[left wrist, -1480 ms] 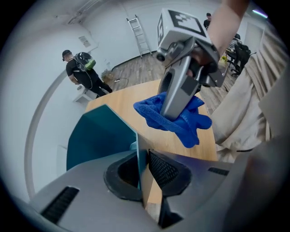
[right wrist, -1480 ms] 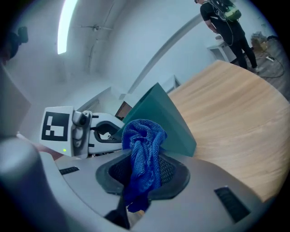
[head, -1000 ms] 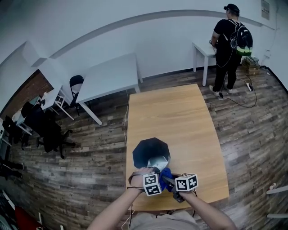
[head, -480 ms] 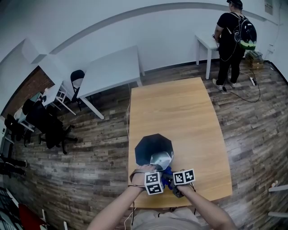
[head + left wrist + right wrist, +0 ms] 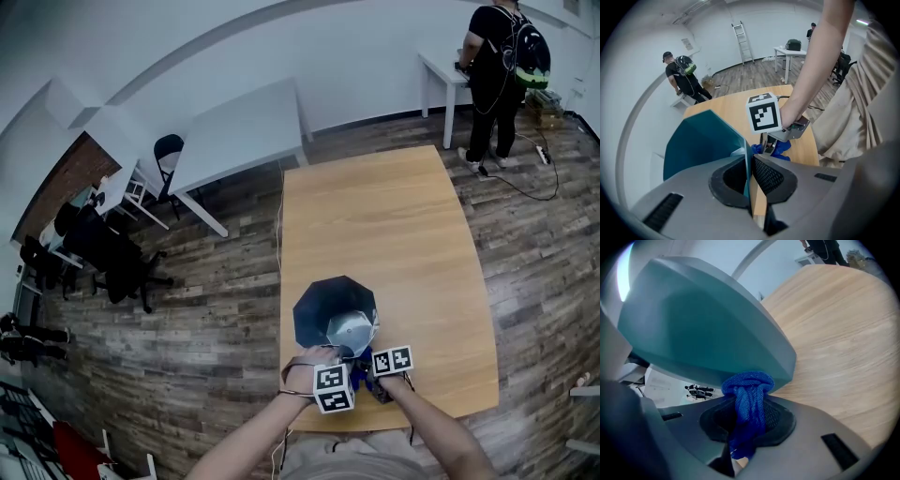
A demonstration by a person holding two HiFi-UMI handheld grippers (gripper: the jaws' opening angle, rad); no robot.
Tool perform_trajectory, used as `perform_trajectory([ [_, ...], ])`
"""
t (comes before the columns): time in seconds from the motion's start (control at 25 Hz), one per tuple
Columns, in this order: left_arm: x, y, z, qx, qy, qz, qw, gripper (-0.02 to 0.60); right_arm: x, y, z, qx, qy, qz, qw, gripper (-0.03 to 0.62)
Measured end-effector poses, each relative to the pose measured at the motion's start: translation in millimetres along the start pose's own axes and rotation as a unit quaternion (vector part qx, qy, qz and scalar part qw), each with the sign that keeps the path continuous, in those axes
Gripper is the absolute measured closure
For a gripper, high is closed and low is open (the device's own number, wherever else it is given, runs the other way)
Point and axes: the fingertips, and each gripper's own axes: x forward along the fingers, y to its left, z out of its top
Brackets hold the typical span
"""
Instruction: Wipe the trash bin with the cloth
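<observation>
Cloth [image 5: 748, 392] lower on trash bin [image 5: 703, 319] wall

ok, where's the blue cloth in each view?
Head view: blue cloth low centre, at the trash bin's near side.
Left gripper view: cloth centre, under the right claw, beside the bin.
Right gripper view: cloth centre, pinched in that claw, against the bin.
Shared landmark: the teal bin.
</observation>
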Motion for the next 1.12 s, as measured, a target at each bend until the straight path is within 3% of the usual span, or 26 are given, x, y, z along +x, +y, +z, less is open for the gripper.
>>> perform_trajectory([
  [0.44, 3, 0, -3, -0.002, 0.001, -0.015, 0.9999, 0.547, 50, -61, -12, 0.101, 0.044, -0.033, 0.993, 0.511],
  [0.56, 2, -1, -3, 0.003, 0.000, -0.005, 1.0000, 0.546, 47, -66, -17, 0.124, 0.045, -0.035, 0.991, 0.510],
  [0.68, -3, 0, 7, 0.001, -0.030, 0.019, 0.9994, 0.538, 33, -66, -18, 0.114, 0.045, -0.038, 0.992, 0.510],
  [0.76, -12, 3, 10, -0.003, -0.048, 0.039, 0.9981, 0.411, 19, -60, -14, 0.104, 0.036, -0.033, 0.993, 0.510],
  [0.8, -17, 6, 9, -0.001, -0.052, 0.051, 0.9973, 0.389, 10, -56, -11, 0.100, 0.030, -0.029, 0.994, 0.510],
  [0.92, -32, 12, -3, 0.030, -0.050, 0.079, 0.9951, 0.362, -19, -40, -2, 0.080, 0.013, -0.006, 0.997, 0.510],
  [1.12, -33, 9, -42, 0.108, -0.016, 0.091, 0.9898, 0.344, -69, -20, 6, 0.051, -0.005, 0.027, 0.998, 0.510],
])
